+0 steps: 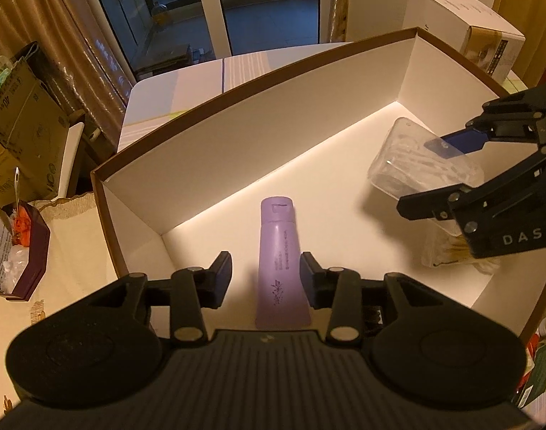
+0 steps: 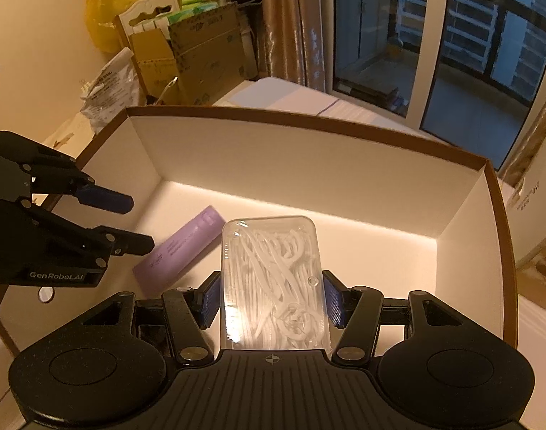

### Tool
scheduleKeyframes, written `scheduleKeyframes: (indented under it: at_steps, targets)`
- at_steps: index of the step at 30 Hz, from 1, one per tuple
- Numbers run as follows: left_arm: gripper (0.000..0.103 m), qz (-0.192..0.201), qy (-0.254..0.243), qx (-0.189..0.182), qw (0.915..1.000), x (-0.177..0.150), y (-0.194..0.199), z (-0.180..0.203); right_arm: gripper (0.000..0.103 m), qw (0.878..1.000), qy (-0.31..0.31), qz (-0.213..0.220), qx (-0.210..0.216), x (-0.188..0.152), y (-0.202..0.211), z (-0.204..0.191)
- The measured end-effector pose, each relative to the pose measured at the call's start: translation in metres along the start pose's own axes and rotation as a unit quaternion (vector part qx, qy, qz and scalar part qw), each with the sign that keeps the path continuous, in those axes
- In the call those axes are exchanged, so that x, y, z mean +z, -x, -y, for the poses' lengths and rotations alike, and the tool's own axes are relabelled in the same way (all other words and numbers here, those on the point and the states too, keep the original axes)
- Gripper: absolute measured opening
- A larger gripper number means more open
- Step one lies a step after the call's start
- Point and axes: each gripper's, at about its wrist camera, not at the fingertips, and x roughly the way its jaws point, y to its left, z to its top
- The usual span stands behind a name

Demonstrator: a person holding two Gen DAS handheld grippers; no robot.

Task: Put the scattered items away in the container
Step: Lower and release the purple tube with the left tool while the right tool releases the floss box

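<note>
A large white box (image 1: 273,125) with a brown rim is the container. On its floor lies a lilac tube (image 1: 278,251), cap pointing away. My left gripper (image 1: 266,276) is open and straddles the tube's lower half; its right finger is at the tube's edge, the left one apart. My right gripper (image 2: 271,301) is shut on a clear case of white floss picks (image 2: 273,272), held over the box floor (image 2: 362,251). From the left wrist view the right gripper (image 1: 418,175) and the clear case (image 1: 409,165) are at the box's right end. The tube (image 2: 179,251) lies left of the case, below the left gripper (image 2: 142,224).
A clear packet of pale sticks (image 1: 448,251) lies in the box under the right gripper. A white carton (image 1: 462,25) stands behind the box. Cardboard boxes (image 1: 22,114) and a dark red tray of oddments (image 1: 29,251) are on the left. A white table (image 1: 201,82) lies beyond.
</note>
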Motion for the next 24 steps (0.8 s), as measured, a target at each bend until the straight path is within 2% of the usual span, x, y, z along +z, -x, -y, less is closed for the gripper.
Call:
scheduleKeyframes:
  at_steps: [1, 2, 3, 4, 6, 9, 15, 24]
  targets:
    - [0.036, 0.001, 0.001, 0.000, 1.0000, 0.001, 0.000, 0.000, 0.060, 1.000, 0.005, 0.003, -0.002, 0.000, -0.001, -0.001]
    - [0.037, 0.001, 0.003, 0.001, 1.0000, 0.002, -0.001, 0.000, 0.068, 1.000, 0.009, 0.005, -0.005, 0.000, -0.002, -0.002]
    - [0.037, 0.001, 0.005, 0.000, 1.0000, 0.002, -0.001, -0.001, 0.090, 1.000, 0.013, 0.013, -0.011, 0.000, -0.001, -0.002]
    - [0.038, 0.002, 0.007, -0.001, 1.0000, 0.003, -0.001, -0.001, 0.097, 0.999, 0.016, 0.027, -0.015, 0.000, 0.001, -0.003]
    - [0.041, 0.004, 0.007, -0.002, 1.0000, 0.003, 0.000, 0.000, 0.098, 0.999, 0.020, 0.040, -0.011, 0.000, 0.005, -0.002]
    - [0.043, 0.005, 0.007, -0.002, 1.0000, 0.002, 0.001, 0.000, 0.098, 0.999, 0.018, 0.030, -0.013, 0.002, 0.010, 0.002]
    - [0.047, 0.005, 0.010, -0.001, 0.9999, 0.002, 0.004, 0.002, 0.098, 1.000, 0.018, -0.016, -0.018, -0.001, 0.015, 0.008]
    - [0.056, 0.013, 0.009, -0.001, 0.9999, 0.002, 0.014, 0.008, 0.098, 0.999, -0.001, -0.044, -0.028, -0.012, 0.023, 0.017]
